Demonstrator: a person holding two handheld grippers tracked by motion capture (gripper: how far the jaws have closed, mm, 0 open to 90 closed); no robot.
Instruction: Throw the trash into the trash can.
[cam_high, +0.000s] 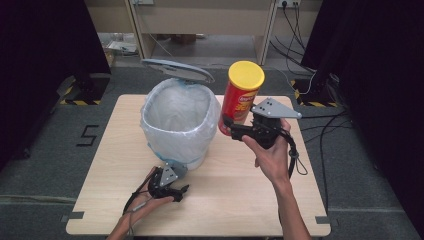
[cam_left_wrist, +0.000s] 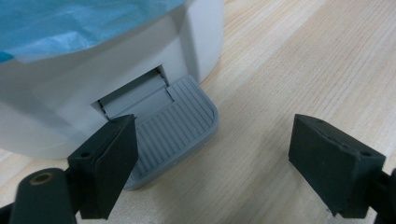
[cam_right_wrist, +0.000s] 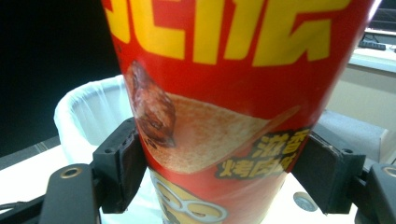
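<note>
A red chip can (cam_high: 240, 97) with a yellow lid hangs upright above the table, just right of the bin. My right gripper (cam_high: 231, 126) is shut on its lower half. In the right gripper view both pads clamp the sides of the can (cam_right_wrist: 224, 93), right gripper (cam_right_wrist: 219, 154). A white pedal bin (cam_high: 177, 122) with a thin plastic liner stands mid-table, its grey lid (cam_high: 177, 70) raised. My left gripper (cam_high: 169, 181) sits low at the bin's front, open. In the left gripper view one pad rests on the ribbed grey pedal (cam_left_wrist: 182, 121), left gripper (cam_left_wrist: 215, 133).
The light wooden table (cam_high: 240, 200) has bare room in front and to the right. Dark curtains stand on both sides, and cables run over the floor at the right. Wooden furniture legs stand behind the table.
</note>
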